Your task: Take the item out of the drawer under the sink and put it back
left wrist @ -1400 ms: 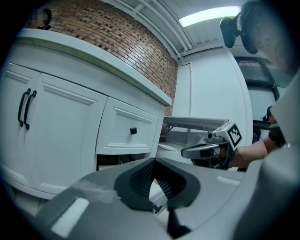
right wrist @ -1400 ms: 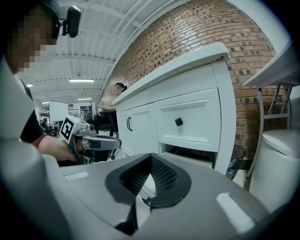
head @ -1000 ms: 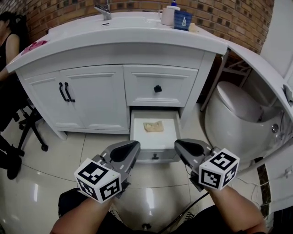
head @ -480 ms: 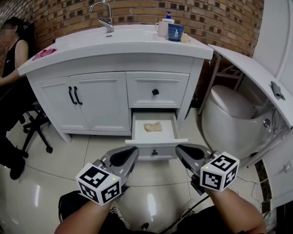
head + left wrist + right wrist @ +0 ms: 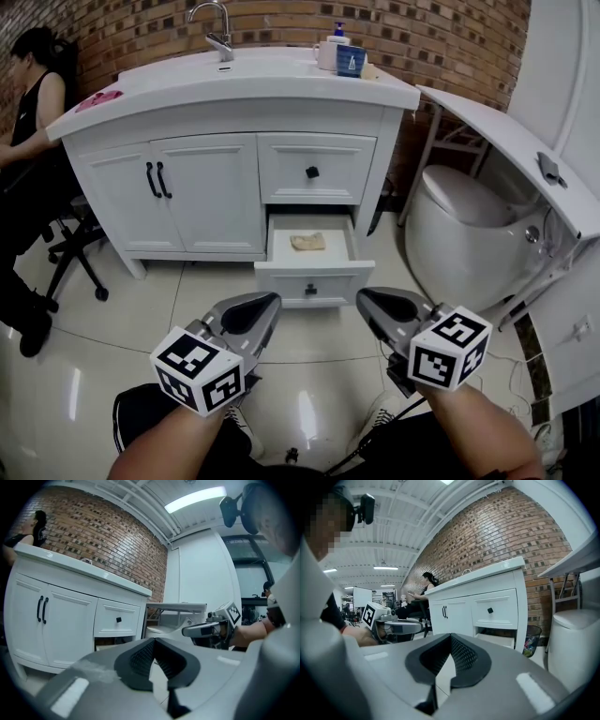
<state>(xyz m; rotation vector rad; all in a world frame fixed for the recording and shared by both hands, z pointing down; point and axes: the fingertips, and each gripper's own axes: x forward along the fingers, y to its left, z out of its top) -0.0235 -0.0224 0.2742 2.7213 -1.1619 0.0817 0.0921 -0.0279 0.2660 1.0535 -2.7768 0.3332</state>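
While the item (image 5: pixel 307 242) is lying crosswise, midway between the open drawer's (image 5: pixel 314 281) side edges, left gripper (image 5: pixel 262 309) and right gripper (image 5: pixel 373 302) are being held closed and empty, well short of it, neither clearly nearer.

Open lower drawer (image 5: pixel 315 279): one tan item (image 5: pixel 307 242) lies at the centre of its floor. Vanity countertop (image 5: pixel 262 84): blue cup (image 5: pixel 351 61) and white mug (image 5: pixel 328 54) at 1 o'clock, pink cloth (image 5: pixel 99 97) at the 9 o'clock edge.
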